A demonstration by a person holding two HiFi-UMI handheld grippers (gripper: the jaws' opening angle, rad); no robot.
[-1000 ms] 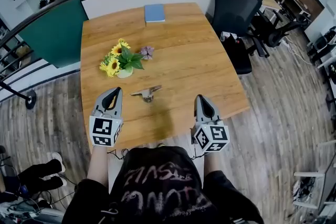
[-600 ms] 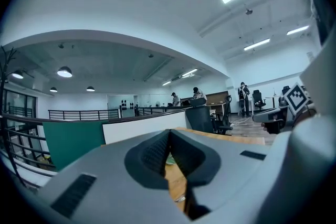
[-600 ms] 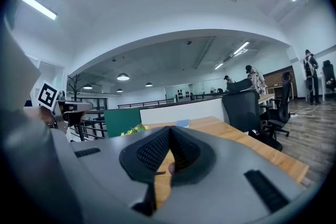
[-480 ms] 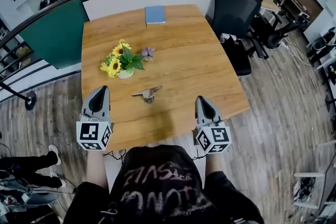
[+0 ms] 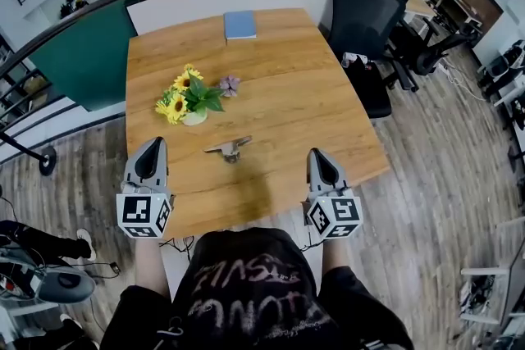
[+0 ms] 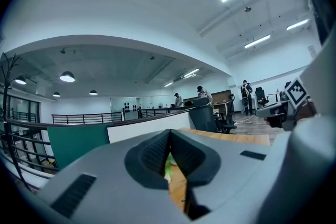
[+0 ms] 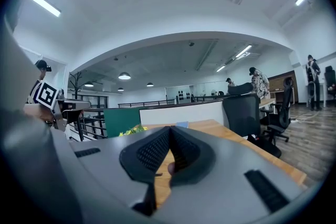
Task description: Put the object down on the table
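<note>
A small grey metal object (image 5: pixel 228 147) lies on the wooden table (image 5: pixel 312 102), near the front and midway between my two grippers. No gripper touches it. My left gripper (image 5: pixel 154 141) hovers over the table's front left edge, jaws together and empty; in the left gripper view (image 6: pixel 169 131) its pads meet with only table and a bit of green showing past them. My right gripper (image 5: pixel 315 152) is over the front right part of the table, also shut and empty, and its own view (image 7: pixel 170 128) shows the tips closed.
A white pot of yellow flowers (image 5: pixel 189 94) stands behind the metal object, and a blue book (image 5: pixel 239 24) lies at the far edge. A black office chair (image 5: pixel 369 12) is at the table's right. A teal partition (image 5: pixel 82 53) is on the left.
My left gripper has drawn back and to the left, out to the table's front left edge. The right gripper has barely moved. The metal object has stayed where it was.
</note>
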